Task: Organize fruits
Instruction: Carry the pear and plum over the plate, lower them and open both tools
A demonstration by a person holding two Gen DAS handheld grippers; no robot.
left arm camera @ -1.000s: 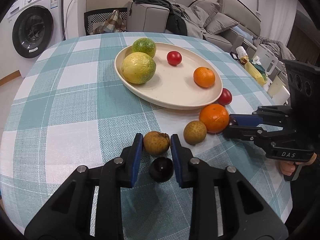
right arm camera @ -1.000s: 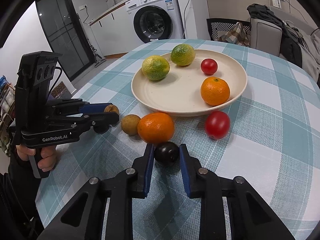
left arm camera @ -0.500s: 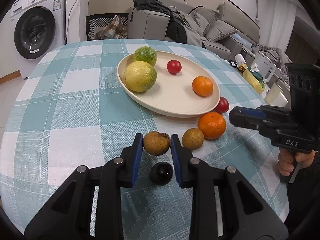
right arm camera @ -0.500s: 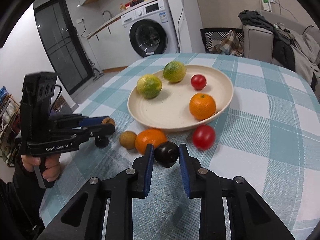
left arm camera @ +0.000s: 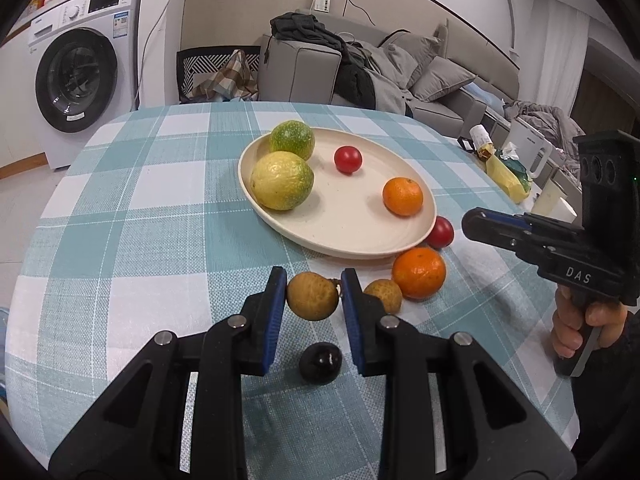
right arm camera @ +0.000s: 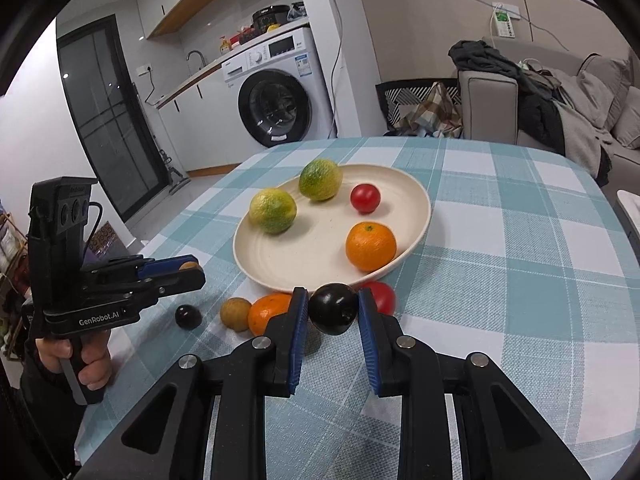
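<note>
While both grippers hang just short of the plate, the left gripper clamped on a longan and the right gripper on a plum, each fruit looks light, smooth and bruisable, best pinched gently across its middle.

Even, bright indoor light falls from overhead; soft short shadows sit under the fruit on the plate. Both views are sharp at centre, bowed by fisheye distortion, and ringed with black vignette at the corners
</note>
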